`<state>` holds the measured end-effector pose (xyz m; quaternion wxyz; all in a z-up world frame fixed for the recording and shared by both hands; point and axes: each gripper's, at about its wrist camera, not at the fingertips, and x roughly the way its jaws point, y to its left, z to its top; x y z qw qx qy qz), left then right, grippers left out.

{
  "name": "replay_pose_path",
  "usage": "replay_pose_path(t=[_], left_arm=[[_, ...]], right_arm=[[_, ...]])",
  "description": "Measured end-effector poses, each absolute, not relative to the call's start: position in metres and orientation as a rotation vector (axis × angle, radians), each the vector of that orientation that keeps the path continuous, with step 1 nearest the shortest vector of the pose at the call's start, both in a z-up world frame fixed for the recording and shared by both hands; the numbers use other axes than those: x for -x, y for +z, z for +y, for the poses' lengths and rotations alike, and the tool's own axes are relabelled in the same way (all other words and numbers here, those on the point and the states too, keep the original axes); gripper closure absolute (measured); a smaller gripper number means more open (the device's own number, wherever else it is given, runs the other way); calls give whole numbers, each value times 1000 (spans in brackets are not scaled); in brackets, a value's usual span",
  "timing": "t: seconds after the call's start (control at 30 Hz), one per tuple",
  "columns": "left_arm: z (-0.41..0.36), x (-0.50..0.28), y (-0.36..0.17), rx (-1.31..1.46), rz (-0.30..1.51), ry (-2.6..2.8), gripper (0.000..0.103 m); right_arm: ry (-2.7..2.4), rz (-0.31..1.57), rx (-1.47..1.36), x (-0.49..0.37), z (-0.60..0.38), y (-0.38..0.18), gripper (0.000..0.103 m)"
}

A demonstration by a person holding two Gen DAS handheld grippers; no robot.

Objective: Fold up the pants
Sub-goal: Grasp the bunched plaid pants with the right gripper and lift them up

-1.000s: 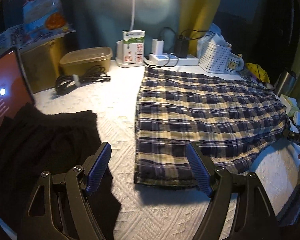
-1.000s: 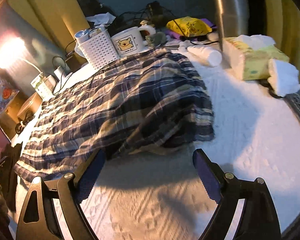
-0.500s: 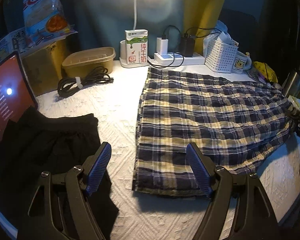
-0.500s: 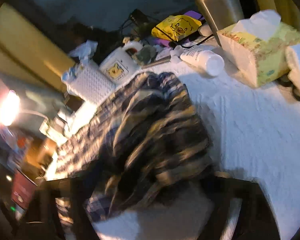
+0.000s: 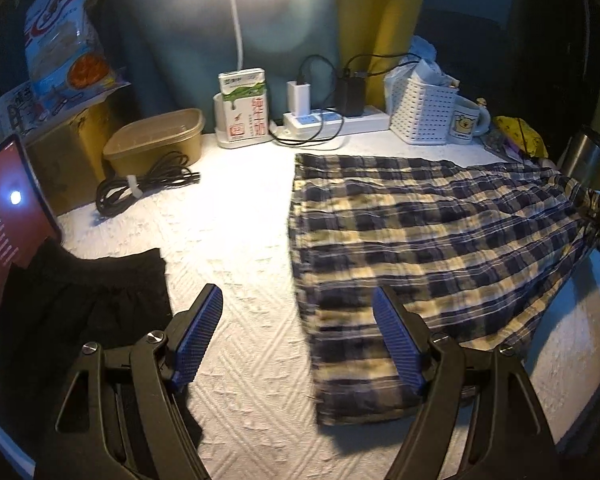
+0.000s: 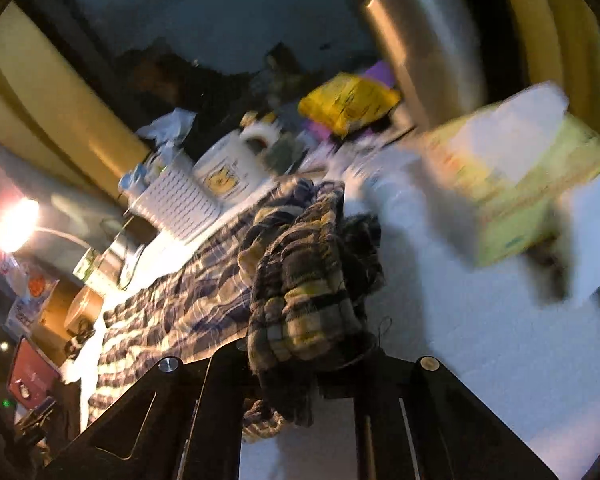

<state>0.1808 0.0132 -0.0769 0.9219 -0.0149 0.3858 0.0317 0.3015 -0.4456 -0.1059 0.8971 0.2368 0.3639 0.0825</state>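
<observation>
- The left wrist view is showing the plaid pants [image 5: 432, 256] lying spread flat over the right half of the frame on the white textured cloth [image 5: 236, 240]; the right wrist view is showing only their bunched end, gathered into a thick wad at centre frame, with the rest trailing toward the lower left.
- Only the left view is taking in the black garment [image 5: 80, 304] at lower left, the red-lit tablet [image 5: 4, 232] at the left edge, the coiled black cable [image 5: 144, 188] and the brown tub [image 5: 156, 144] behind it.
- Only the right view, which is blurred, is showing the yellow-green tissue box [image 6: 516, 184] at the right.
- Both views are catching the white perforated basket [image 5: 422, 112], the bear mug [image 5: 466, 120] beside it, and the steel flask [image 6: 424, 44].
- A milk carton [image 5: 244, 104] and a power strip [image 5: 332, 120] are standing along the upper middle, under the glaring lamp.
- The left gripper [image 5: 298, 338] is hovering low in the frame with its blue pads spread wide, one over bare cloth, the other over the pants' near edge, holding nothing.
- The right gripper [image 6: 300, 364] is pinching the bunched plaid fabric between closed fingers and holding it raised off the cloth.
</observation>
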Motion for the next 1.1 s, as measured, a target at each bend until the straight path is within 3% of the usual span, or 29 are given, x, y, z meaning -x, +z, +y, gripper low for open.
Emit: replay_pose_path(t=[0.37, 0.7, 1.1], left_arm=[[26, -173, -76, 59, 758, 33, 26], [56, -162, -76, 92, 718, 9, 26], [96, -152, -78, 105, 670, -8, 26]], right_arm=[[124, 660, -374, -286, -444, -53, 92], [207, 597, -235, -282, -358, -2, 92], [317, 627, -76, -282, -248, 10, 92]])
